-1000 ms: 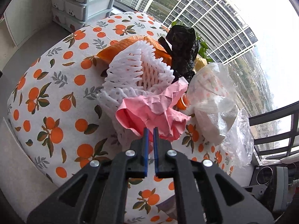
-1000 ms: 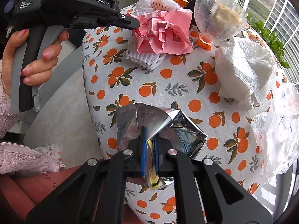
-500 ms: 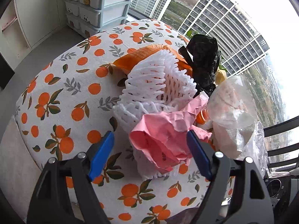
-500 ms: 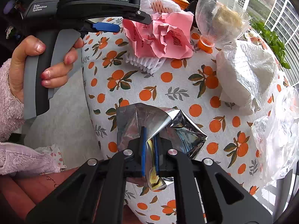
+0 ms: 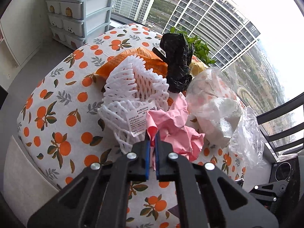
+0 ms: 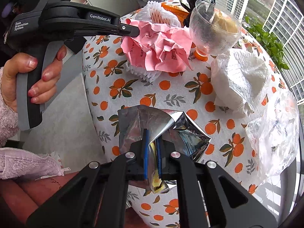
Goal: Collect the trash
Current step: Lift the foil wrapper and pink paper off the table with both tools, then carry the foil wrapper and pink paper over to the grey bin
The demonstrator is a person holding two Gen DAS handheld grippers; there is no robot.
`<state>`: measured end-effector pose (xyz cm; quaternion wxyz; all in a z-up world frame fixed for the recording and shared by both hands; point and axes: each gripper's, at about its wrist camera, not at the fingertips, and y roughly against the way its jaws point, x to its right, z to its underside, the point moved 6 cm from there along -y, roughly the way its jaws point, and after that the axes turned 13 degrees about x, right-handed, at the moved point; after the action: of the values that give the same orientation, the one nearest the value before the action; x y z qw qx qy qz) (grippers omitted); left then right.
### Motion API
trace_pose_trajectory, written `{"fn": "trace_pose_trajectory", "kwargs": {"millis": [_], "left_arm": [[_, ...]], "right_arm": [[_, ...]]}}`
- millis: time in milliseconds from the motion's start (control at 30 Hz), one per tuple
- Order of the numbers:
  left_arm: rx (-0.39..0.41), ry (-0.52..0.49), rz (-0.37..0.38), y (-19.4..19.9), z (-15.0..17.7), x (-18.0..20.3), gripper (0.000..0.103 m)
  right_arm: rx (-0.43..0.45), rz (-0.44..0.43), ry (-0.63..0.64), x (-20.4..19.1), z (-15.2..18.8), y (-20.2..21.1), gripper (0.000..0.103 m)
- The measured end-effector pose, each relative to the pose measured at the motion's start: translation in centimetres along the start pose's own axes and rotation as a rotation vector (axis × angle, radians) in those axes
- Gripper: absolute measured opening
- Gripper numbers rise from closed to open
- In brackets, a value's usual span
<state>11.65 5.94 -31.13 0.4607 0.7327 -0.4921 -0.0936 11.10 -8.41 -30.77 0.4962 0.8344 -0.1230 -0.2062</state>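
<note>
A crumpled pink paper lies on a white foam fruit net on the round table with the orange-print cloth. My left gripper has its jaws closing tight on a near corner of the pink paper; the right wrist view shows the left gripper biting the paper's left edge, held by a person's hand. My right gripper is shut on a silver foil bag at the table's near edge.
An orange packet, a black bag and a green plant sit behind the net. A clear plastic cup, a white crumpled bag and a clear plastic bag lie at right. A drawer unit stands beyond the table.
The left gripper opened wide, moved forward over the pink paper, then closed on its near corner. The right gripper stayed still, shut on the foil bag.
</note>
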Motion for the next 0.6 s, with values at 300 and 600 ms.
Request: {"fn": "trace_pose_trajectory", "kwargs": {"millis": [300, 600], "left_arm": [[0.038, -0.155, -0.027, 6.2, -1.1, 2.8, 0.004], [0.01, -0.296, 0.022, 10.6, 0.2, 5.9, 0.004]], "right_arm": [[0.052, 0.071, -0.022, -0.2, -0.7, 4.2, 0.007], [0.111, 0.178, -0.087, -0.1, -1.1, 8.0, 0.007]]}}
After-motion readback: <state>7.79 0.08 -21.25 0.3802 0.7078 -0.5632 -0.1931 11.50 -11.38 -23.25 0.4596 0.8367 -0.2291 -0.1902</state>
